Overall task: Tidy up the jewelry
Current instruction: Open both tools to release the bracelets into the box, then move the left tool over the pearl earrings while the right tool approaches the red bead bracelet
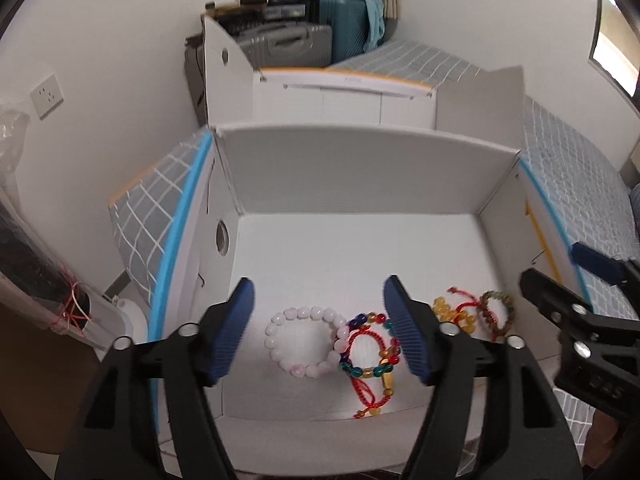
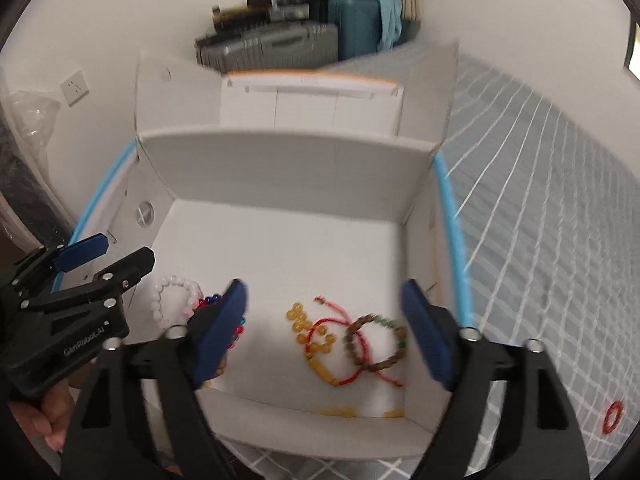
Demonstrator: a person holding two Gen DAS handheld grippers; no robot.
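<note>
A white open box (image 1: 360, 172) (image 2: 288, 160) holds several bracelets on its floor. In the left wrist view a pale pink bead bracelet (image 1: 306, 340) lies beside a multicolour bead bracelet on red cord (image 1: 370, 356). My left gripper (image 1: 320, 330) hovers above them, open, with nothing gripped. In the right wrist view a yellow bead bracelet on red cord (image 2: 316, 340) overlaps a brown-green bead bracelet (image 2: 378, 338). My right gripper (image 2: 326, 332) hangs open over that pair, pads clear of them. The pink bracelet (image 2: 176, 300) shows at the left there.
The box sits on a grey bed cover with a white grid (image 2: 540, 240). A small red ring (image 2: 613, 417) lies on the cover outside the box, at the right. A second white box (image 1: 340, 96) stands behind, with suitcases (image 1: 288, 40) against the wall.
</note>
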